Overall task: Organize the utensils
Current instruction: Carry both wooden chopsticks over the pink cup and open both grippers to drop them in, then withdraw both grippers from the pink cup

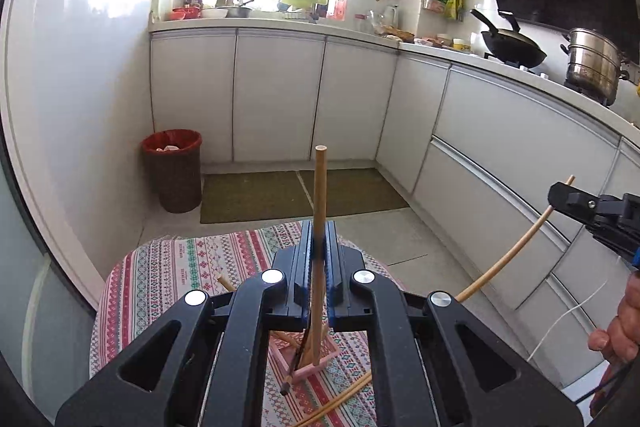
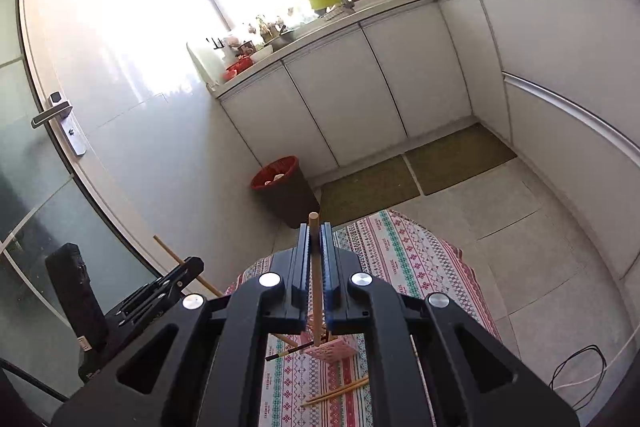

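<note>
Round table under a striped, patterned cloth in red, green and white [image 1: 168, 267]: sits low in both wrist views, on a pale tiled kitchen floor. It bears the remaining utensils.

Left gripper, black two-finger tongs with blue pads [image 1: 319, 251]: jaws drawn narrow, clamped on one chopstick. Seen from the right wrist view at lower left [image 2: 188, 267], with the stick running through it.

Right gripper, same make [image 2: 316, 255]: jaws likewise narrow, clamped on a second chopstick. It appears at the right edge of the left wrist view [image 1: 560, 197], with part of the person's hand [image 1: 616, 331] beneath.

Pink perforated plastic holder [image 2: 334, 349]: a small square basket on the cloth, directly below both grippers. A dark-tipped stick [image 2: 284, 351] leans out of it.

Pale round wooden chopstick, left [image 1: 320, 195]: held near mid-length, standing almost upright above the holder.

Pale round wooden chopstick, right [image 2: 315, 291]: gripped near its upper end, with only a short stub above the pads.

Loose chopstick pair [image 2: 336, 391]: lying flat on the cloth, near the holder, not yet stowed.

Handling, as judged: the sticks are light, stiff and smooth, so liable to pivot or slip between flat pads. A hold close to the middle should keep each steady; a grip near the end would let it swing.
</note>
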The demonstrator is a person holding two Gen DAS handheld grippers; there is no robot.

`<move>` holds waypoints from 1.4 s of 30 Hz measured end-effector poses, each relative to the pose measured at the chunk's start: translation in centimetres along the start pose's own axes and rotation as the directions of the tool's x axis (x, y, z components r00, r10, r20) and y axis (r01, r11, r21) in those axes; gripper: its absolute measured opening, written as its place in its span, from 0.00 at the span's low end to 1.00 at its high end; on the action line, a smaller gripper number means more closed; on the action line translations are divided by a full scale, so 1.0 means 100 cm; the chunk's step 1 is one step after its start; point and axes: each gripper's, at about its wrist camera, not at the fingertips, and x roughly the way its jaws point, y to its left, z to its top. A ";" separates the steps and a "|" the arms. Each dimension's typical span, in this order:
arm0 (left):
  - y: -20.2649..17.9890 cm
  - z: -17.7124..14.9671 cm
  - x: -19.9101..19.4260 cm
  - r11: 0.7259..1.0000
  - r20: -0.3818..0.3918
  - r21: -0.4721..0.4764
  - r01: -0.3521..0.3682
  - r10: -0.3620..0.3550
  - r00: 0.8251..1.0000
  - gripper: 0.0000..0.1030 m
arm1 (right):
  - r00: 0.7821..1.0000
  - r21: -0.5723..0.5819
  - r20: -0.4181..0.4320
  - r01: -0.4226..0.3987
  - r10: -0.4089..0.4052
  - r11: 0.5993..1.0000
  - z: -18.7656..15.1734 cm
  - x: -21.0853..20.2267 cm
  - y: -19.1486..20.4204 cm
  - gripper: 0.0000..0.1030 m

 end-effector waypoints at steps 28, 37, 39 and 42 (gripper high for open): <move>0.096 -0.065 0.006 0.947 0.000 -0.320 0.013 -0.013 1.000 0.33 | 0.991 -0.198 -0.096 0.070 -0.091 0.978 -0.060 0.137 0.063 0.31; 0.075 -0.069 -0.007 0.967 -0.033 -0.256 -0.014 0.005 0.999 0.49 | 0.983 -0.252 -0.084 0.139 -0.165 0.958 -0.077 0.103 0.057 0.50; 0.071 -0.071 -0.011 0.968 -0.041 -0.249 -0.017 0.006 0.999 0.65 | 0.981 -0.241 -0.082 0.150 -0.174 0.959 -0.083 0.093 0.050 0.61; 0.059 -0.075 -0.019 0.977 -0.046 -0.213 -0.027 0.018 0.999 0.73 | 0.978 -0.215 -0.066 0.180 -0.198 0.960 -0.093 0.075 0.036 0.77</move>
